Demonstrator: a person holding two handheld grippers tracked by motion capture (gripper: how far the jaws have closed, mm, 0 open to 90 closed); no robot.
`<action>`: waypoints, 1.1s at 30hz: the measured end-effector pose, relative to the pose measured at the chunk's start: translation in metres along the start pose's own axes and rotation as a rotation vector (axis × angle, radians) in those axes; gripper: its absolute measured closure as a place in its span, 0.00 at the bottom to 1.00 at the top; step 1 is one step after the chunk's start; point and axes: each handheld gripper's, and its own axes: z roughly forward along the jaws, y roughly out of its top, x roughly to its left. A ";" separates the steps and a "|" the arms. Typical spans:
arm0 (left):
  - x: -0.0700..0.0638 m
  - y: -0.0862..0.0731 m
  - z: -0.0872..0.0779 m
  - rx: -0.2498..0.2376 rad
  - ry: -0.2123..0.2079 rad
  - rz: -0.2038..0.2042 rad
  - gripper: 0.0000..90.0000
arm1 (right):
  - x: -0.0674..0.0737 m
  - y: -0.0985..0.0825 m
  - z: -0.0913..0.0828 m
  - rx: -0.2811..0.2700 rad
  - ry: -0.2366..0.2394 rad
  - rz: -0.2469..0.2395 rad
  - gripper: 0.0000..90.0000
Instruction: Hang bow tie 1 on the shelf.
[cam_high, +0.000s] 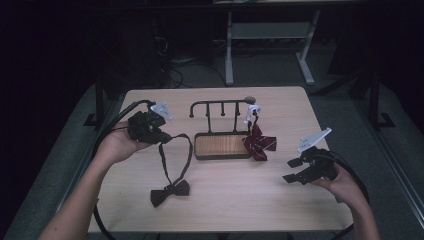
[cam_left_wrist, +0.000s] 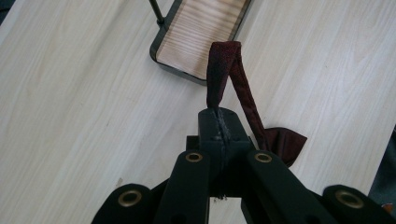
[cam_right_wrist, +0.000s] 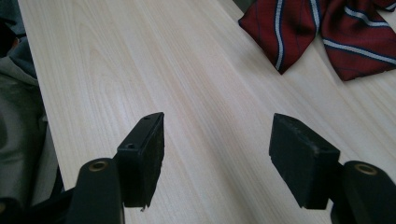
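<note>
Both grippers are matte black. On the left gripper (cam_left_wrist: 218, 128), two flat link arms carry round brass-coloured rivets behind the fingertips, and the rubbery pads (cam_left_wrist: 215, 122) look scuffed at their front edge. The right gripper (cam_right_wrist: 217, 156) has blocky rectangular fingers (cam_right_wrist: 142, 156), each with small screw holes on its upper face and a brass rivet just behind. A pale grey three-cornered plate sits behind each gripper's fingers, and thick black cables trail back. The forearms are bare, without sleeves.

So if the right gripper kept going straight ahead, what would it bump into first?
Probably the striped red bow tie. The right gripper has open jaws over bare table, and that tie lies ahead, slightly to one side.
</note>
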 end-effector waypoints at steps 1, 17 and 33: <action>0.001 0.001 0.000 0.000 0.003 0.002 1.00 | 0.000 0.000 0.000 -0.002 0.000 0.000 0.39; 0.010 0.009 -0.007 0.001 0.009 -0.009 1.00 | -0.005 -0.002 -0.001 -0.021 0.012 0.004 0.38; 0.020 0.023 -0.011 0.018 0.019 0.000 1.00 | -0.007 -0.003 -0.003 -0.023 0.010 0.006 0.38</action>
